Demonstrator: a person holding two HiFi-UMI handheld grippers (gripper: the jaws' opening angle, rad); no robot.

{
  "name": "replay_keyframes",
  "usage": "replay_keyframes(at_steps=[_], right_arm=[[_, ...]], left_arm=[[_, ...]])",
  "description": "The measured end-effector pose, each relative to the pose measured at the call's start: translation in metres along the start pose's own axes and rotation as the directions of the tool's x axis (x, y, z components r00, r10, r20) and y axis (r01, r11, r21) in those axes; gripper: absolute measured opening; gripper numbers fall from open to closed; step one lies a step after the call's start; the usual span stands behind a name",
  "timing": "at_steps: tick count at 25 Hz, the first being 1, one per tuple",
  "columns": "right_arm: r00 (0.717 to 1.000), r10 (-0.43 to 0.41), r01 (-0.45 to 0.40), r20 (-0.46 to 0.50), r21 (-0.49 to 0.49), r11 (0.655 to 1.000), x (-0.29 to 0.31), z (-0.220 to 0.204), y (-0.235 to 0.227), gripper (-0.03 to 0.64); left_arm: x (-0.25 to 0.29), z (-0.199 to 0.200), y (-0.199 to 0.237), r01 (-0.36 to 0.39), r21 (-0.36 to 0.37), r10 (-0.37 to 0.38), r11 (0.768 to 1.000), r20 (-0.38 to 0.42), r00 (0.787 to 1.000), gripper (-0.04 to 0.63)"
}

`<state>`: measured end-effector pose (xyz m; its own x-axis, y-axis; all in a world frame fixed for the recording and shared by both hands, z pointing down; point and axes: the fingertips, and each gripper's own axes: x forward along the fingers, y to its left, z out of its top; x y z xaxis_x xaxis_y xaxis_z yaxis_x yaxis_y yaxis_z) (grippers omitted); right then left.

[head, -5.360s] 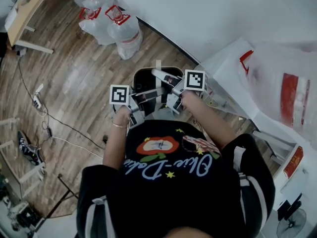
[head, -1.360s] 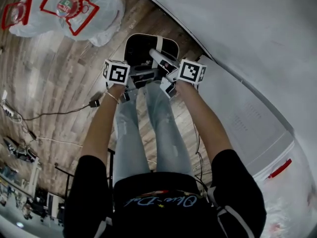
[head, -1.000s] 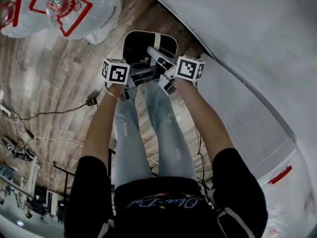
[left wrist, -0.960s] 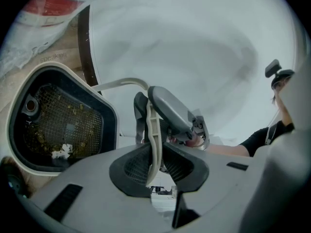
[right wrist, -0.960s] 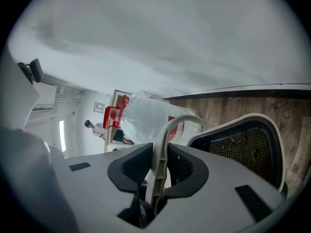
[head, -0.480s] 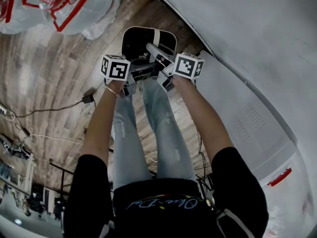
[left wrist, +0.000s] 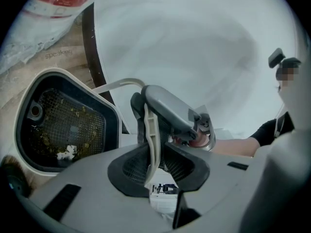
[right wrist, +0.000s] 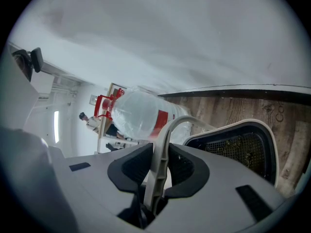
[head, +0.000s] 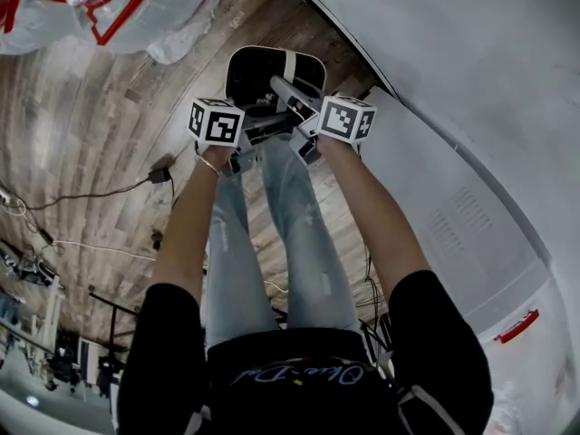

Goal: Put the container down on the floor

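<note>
Container, a dark bin with a pale rim and a mesh liner holding scraps, sits low at the person's feet against the foot of the white wall. It is on the wooden floor or only just above it; no view shows the base well enough to say which. I judge this the closing step, the set-down and let-go. The left gripper has the pale strip handle between its jaws, which are opening, with a sliver of gap on one side of the strip. The right gripper is clenched on that same handle, both pads pressed to it. The next move probably calls for making sure the bin stands flat, then loosening the right gripper and lifting both straight up, so that neither snags the loop and tips the bin. Space is tight. The wall lies just behind, a white vented panel just to the right, and the person's own legs close in front. Bagged water bottles lie well off to the left, and a cable trails over the boards, clear of the bin.
</note>
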<state>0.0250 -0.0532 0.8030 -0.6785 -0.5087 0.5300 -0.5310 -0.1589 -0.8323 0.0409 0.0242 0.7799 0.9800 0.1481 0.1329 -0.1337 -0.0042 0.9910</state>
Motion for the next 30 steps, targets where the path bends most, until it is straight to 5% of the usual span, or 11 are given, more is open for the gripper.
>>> replay_keyframes(at_steps=[16, 20, 30], right_arm=[[1.000, -0.001, 0.001, -0.015, -0.020, 1.000, 0.007, -0.013, 0.002, 0.094], [0.999, 0.014, -0.014, -0.028, 0.022, 1.000, 0.013, -0.018, 0.010, 0.145], [1.000, 0.019, -0.018, -0.018, 0.047, 0.999, 0.015, -0.024, 0.011, 0.155]], left_arm=[[-0.006, -0.013, 0.010, -0.045, 0.021, 0.045, 0.999, 0.000, 0.999, 0.101], [-0.020, -0.018, 0.022, -0.101, 0.002, 0.101, 0.995, -0.018, 0.995, 0.165], [-0.046, -0.013, 0.039, -0.176, -0.002, 0.176, 0.984, 0.013, 0.984, 0.177]])
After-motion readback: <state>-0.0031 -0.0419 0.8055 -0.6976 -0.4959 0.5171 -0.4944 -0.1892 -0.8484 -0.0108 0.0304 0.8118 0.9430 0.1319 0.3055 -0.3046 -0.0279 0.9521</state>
